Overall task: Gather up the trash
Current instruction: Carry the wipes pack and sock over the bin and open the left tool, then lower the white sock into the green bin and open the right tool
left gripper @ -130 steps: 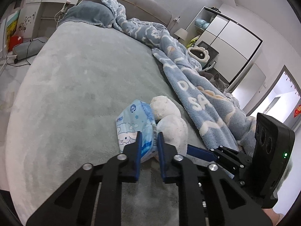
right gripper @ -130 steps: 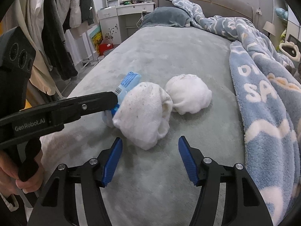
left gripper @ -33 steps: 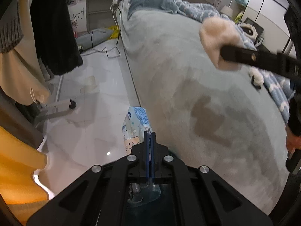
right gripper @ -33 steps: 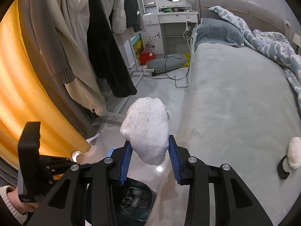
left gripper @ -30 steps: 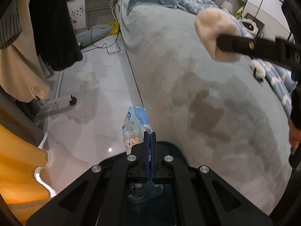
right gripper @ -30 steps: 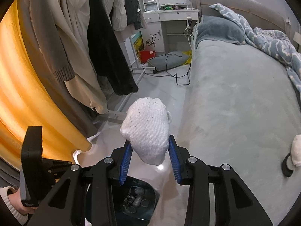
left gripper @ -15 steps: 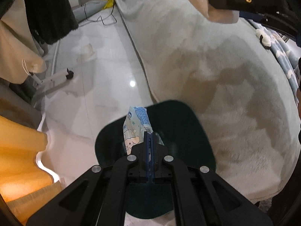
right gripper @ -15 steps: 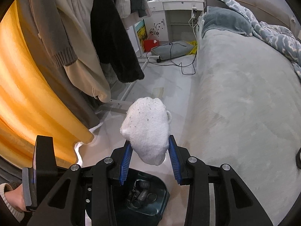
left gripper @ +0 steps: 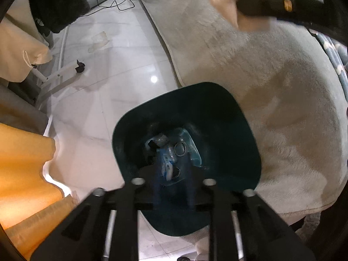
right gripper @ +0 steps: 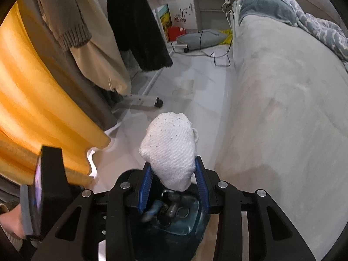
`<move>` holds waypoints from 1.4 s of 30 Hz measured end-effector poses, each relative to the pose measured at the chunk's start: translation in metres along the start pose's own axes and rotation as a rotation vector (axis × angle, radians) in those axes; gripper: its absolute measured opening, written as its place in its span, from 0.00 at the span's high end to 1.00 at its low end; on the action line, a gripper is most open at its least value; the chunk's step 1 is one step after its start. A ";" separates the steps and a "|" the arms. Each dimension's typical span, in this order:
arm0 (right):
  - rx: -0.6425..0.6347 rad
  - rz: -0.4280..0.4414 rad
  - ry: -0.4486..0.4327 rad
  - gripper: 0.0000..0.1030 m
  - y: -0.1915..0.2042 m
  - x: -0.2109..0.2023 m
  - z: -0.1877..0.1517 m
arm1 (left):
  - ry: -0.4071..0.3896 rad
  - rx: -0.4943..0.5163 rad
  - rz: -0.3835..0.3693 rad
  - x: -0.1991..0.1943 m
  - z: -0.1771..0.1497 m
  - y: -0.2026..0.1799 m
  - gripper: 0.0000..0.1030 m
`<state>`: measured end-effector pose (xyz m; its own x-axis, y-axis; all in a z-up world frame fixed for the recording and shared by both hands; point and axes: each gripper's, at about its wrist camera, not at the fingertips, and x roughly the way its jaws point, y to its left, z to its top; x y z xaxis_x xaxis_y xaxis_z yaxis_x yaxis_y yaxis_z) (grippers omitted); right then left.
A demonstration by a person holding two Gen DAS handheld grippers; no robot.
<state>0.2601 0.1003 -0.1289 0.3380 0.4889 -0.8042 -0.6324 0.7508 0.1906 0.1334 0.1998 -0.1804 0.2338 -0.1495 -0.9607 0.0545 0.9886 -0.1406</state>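
A dark teal trash bin (left gripper: 239,117) stands on the floor beside the bed, right under both grippers. My left gripper (left gripper: 173,187) is open above the bin mouth. The blue tissue packet (left gripper: 166,165) lies loose inside the bin among other trash. My right gripper (right gripper: 174,187) is shut on a white balled sock (right gripper: 170,152) and holds it above the bin (right gripper: 184,221). In the left wrist view the sock (left gripper: 235,2) and right gripper arm appear blurred at the top right.
The grey bed (right gripper: 282,100) runs along the right. Hanging clothes (right gripper: 130,21) and an orange curtain (right gripper: 32,100) fill the left. A rack foot with a caster (right gripper: 150,101) and cables (right gripper: 217,56) lie on the white tiled floor.
My left gripper has opened and the tissue packet has dropped into the bin. Both grippers moved closer over the bin. The right gripper still holds the sock.
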 end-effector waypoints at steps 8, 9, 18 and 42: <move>-0.008 -0.010 0.065 0.62 0.011 0.016 -0.018 | -0.092 -0.062 -0.001 -0.029 0.002 0.021 0.61; -0.012 -0.014 0.078 0.62 0.013 0.020 -0.021 | -0.108 -0.070 0.005 -0.034 0.002 0.024 0.60; -0.057 -0.029 0.159 0.63 0.028 0.042 -0.038 | -0.203 -0.112 -0.003 -0.062 0.009 0.034 0.59; -0.155 -0.078 0.313 0.62 0.042 0.075 -0.080 | -0.575 -0.144 -0.025 -0.148 0.035 0.010 0.60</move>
<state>0.2030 0.1322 -0.2263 0.1745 0.2552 -0.9510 -0.7194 0.6926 0.0539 0.1335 0.2310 -0.0308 0.7248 -0.1202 -0.6784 -0.0556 0.9713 -0.2314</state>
